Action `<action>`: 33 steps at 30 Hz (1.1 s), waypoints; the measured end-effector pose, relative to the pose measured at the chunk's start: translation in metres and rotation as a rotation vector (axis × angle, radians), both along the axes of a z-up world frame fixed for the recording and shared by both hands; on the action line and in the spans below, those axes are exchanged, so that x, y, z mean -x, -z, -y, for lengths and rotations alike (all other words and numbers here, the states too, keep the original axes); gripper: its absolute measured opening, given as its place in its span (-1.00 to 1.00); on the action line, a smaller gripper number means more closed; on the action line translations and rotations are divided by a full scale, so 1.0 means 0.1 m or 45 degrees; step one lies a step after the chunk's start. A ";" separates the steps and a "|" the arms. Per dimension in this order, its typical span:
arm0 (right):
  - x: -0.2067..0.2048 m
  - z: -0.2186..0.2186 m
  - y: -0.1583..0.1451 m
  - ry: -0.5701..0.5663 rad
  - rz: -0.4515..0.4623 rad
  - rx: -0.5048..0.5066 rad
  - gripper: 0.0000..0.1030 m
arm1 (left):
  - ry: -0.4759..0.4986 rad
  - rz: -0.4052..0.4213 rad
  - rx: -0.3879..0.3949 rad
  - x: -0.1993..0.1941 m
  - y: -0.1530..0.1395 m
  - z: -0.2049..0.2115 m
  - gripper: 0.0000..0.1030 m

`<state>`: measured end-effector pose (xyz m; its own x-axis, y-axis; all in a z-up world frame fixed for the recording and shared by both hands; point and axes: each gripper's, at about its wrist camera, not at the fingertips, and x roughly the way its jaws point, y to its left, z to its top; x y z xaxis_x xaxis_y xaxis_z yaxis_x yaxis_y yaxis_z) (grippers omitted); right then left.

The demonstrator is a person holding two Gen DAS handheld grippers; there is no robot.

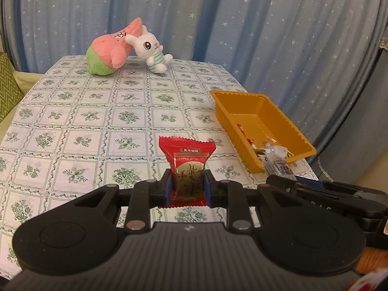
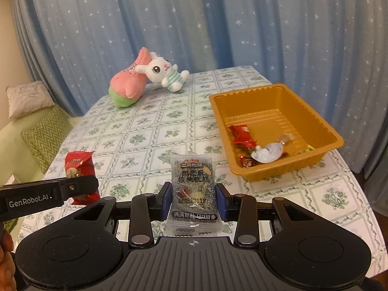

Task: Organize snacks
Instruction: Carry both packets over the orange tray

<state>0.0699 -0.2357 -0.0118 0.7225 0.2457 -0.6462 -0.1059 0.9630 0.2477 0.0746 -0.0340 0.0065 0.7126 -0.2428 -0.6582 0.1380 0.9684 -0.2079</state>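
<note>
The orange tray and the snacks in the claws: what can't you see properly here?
- Orange tray: in the left wrist view its near wall hides most snacks inside.
- Red packet: in the right wrist view the left claw covers its lower half.
- Dark sesame packet: in the left wrist view, blurred and partly behind the right claw.

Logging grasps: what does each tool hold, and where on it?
Left tool: red foil snack packet, pinched at its lower half. Right tool: grey transparent sesame-cake packet, gripped by its side edges around mid-height.
</note>
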 end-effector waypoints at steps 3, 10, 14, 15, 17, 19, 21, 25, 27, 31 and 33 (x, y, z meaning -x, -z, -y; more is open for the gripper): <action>0.02 0.06 0.00 0.018 -0.004 0.004 -0.25 | 0.016 -0.001 0.000 0.01 0.00 0.05 -0.55; 0.07 0.23 0.00 0.063 -0.008 0.009 -0.25 | 0.066 -0.009 0.008 -0.02 0.01 0.24 -0.55; 0.07 0.37 -0.01 0.098 -0.006 0.014 -0.25 | 0.094 -0.011 0.008 -0.05 0.01 0.34 -0.55; 0.07 0.42 -0.01 0.110 -0.006 0.015 -0.25 | 0.101 -0.011 0.008 -0.06 0.01 0.37 -0.55; 0.08 0.51 -0.02 0.134 -0.004 0.018 -0.25 | 0.112 -0.010 0.010 -0.08 0.01 0.42 -0.55; 0.08 0.58 -0.02 0.159 -0.004 0.022 -0.25 | 0.125 -0.011 0.012 -0.11 0.01 0.49 -0.55; 0.08 0.67 -0.02 0.182 -0.005 0.024 -0.25 | 0.141 -0.010 0.012 -0.14 0.01 0.55 -0.55; 0.06 0.82 -0.02 0.218 -0.006 0.028 -0.25 | 0.171 -0.010 0.018 -0.19 0.00 0.70 -0.55; 0.05 0.89 -0.02 0.232 -0.007 0.030 -0.25 | 0.187 -0.008 0.018 -0.22 -0.01 0.77 -0.55; 0.03 0.99 -0.03 0.256 -0.004 0.035 -0.26 | 0.220 -0.007 0.024 -0.29 -0.02 0.90 -0.55; 0.00 1.04 -0.03 0.263 -0.003 0.037 -0.25 | 0.233 -0.006 0.025 -0.32 -0.02 0.96 -0.55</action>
<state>0.0694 -0.3393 -0.0086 0.7542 0.0739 -0.6525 0.0951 0.9709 0.2198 0.1065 -0.1302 0.0089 0.6524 -0.3811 -0.6551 0.3105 0.9229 -0.2277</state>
